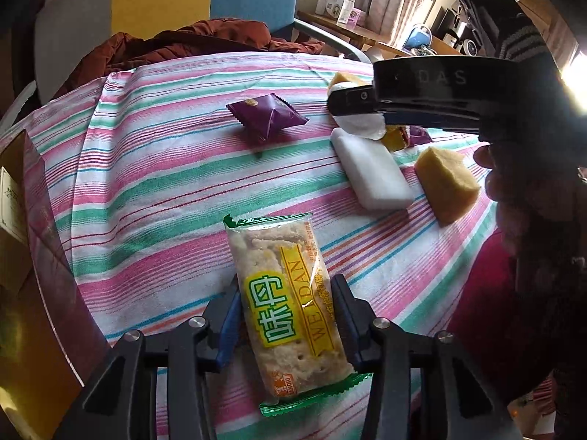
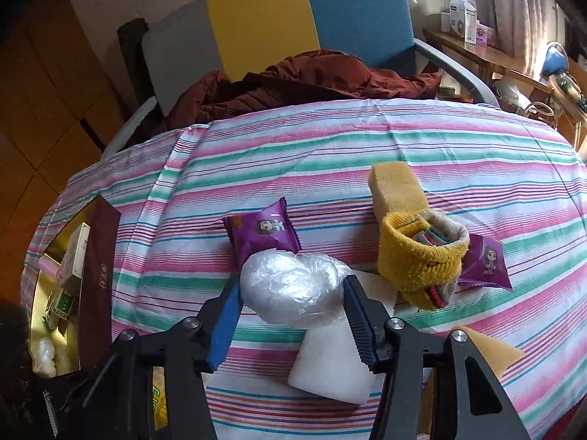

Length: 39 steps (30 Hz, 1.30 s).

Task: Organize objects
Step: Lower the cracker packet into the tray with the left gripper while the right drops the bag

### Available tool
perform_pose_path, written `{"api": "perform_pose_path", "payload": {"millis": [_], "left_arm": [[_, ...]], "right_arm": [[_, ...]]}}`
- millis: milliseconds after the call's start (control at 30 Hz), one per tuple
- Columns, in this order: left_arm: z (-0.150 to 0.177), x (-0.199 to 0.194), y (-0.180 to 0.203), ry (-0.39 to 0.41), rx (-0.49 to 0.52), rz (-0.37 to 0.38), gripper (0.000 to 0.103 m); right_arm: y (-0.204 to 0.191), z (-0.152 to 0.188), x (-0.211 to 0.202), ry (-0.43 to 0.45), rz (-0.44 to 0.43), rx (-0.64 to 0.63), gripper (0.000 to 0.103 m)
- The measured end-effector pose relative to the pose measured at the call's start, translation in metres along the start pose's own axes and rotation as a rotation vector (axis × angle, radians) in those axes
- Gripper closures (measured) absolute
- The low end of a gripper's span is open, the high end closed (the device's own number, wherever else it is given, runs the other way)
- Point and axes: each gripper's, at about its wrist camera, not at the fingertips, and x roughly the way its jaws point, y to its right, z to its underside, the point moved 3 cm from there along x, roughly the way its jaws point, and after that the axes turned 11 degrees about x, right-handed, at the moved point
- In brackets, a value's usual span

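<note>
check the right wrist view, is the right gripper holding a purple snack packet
No, the right gripper is shut on a crumpled clear plastic bag; the purple snack packet lies beyond it on the striped cloth.

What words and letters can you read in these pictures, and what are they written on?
"WEI DAN", with big Chinese characters: the biscuit packet in the left gripper.
"DAS", the rest dark: the right gripper body.
Print on the purple packets, white boxes and gold box: too small or blurred.
</note>
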Motion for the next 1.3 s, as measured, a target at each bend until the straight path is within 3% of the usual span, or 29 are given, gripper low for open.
{"api": "perform_pose_path", "payload": {"millis": [333, 600, 1067, 1300], "left_arm": [[0.004, -0.057, -0.005, 0.091, -0.013, -0.017, 0.057], [0.026, -0.109, -0.054, 0.156, -0.131, -0.079, 0.057], [0.095, -0.176, -0.166, 0.219, -0.408, -0.269, 0.057], [0.116, -0.195, -0.202, 0.234, -0.478, -0.331, 0.057]], "right_arm": [[-0.014, 0.002, -0.013, 0.036, -0.082, -0.038, 0.048], [-0.045, 0.015, -0.030, 0.043, -0.145, -0.086, 0.048], [-0.182, 0.071, -0.057, -0.001, -0.365, -0.324, 0.048], [-0.241, 0.109, -0.048, -0.074, -0.424, -0.442, 0.048]]}}
